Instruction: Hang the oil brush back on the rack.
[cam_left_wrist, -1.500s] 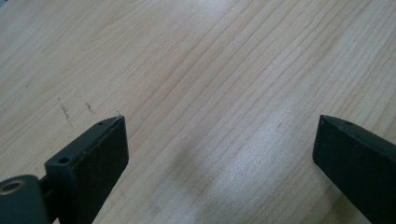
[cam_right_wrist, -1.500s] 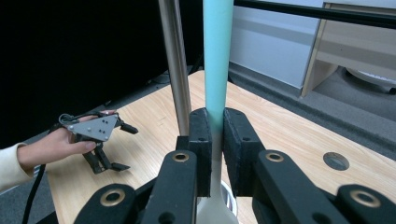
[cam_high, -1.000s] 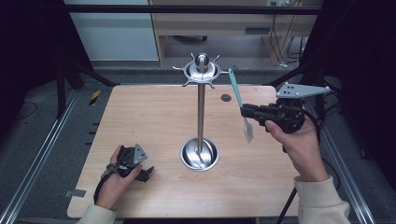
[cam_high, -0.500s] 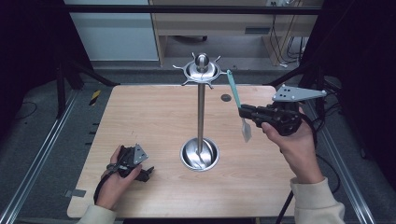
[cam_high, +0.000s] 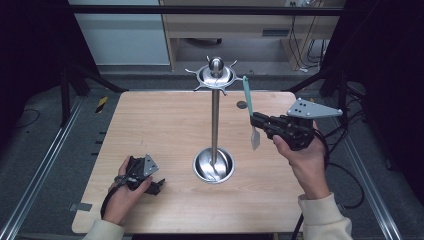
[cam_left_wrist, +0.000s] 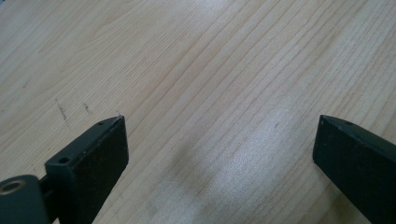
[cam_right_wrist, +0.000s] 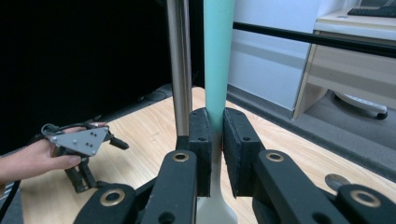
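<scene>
High view, left to right: left gripper (cam_high: 156, 186), jaws spread, idle on the table (cam_high: 165, 125); steel hook stand (cam_high: 215, 125), centre; right gripper (cam_high: 256, 119) pinching a teal-handled utensil (cam_high: 248, 100), top at a hook. Whether hung, cannot tell; release apparently remains.

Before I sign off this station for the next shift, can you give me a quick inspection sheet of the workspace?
Surface: wooden table, bare, faint scuffs.
Job's things: metal stand upright mid-table; teal-handled utensil held up beside its hooked top.
Clutter: small dark round thing at the far edge.
Grippers: right gripper shut on the utensil; left gripper open, resting on the table.
Cables: one trails from each gripper.
Surroundings: desk and floor cables beyond.
</scene>
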